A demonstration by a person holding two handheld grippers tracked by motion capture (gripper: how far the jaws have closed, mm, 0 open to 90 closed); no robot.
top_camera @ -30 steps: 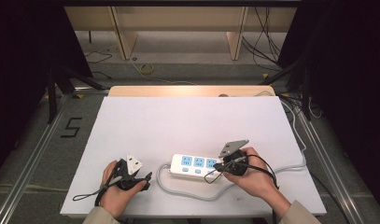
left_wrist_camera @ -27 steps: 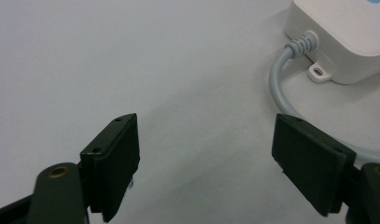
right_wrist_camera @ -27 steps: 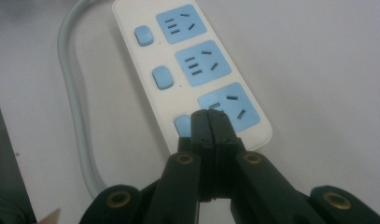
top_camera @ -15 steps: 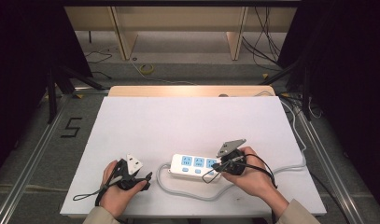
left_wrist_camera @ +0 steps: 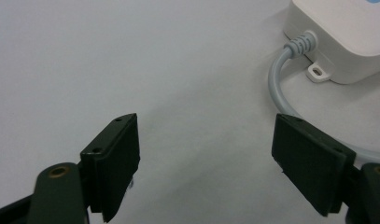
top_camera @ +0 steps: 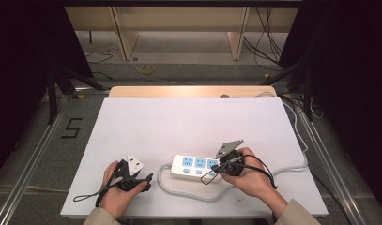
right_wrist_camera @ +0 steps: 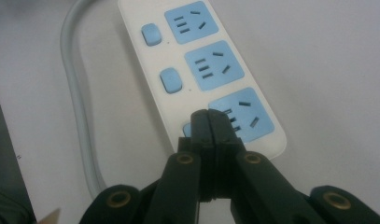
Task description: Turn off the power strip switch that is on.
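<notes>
Strip (top_camera: 195, 167) switch being pressed, near the counter's (top_camera: 188, 122) front edge.
Strip lies flat right of centre, its cord (top_camera: 179, 190) looping along the front. The clenched right claw (right_wrist_camera: 209, 122) rests its tips on the strip's nearest button, beside the end socket; judged, the press is under way, next calling for a straight lift off. The left claw (left_wrist_camera: 204, 154) is released, empty, near the cord.

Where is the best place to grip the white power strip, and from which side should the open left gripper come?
Grip the power strip across its narrow width at the cable end, coming from above. It lies flat, its long sides are bare, and the left gripper is open near that end.
</notes>
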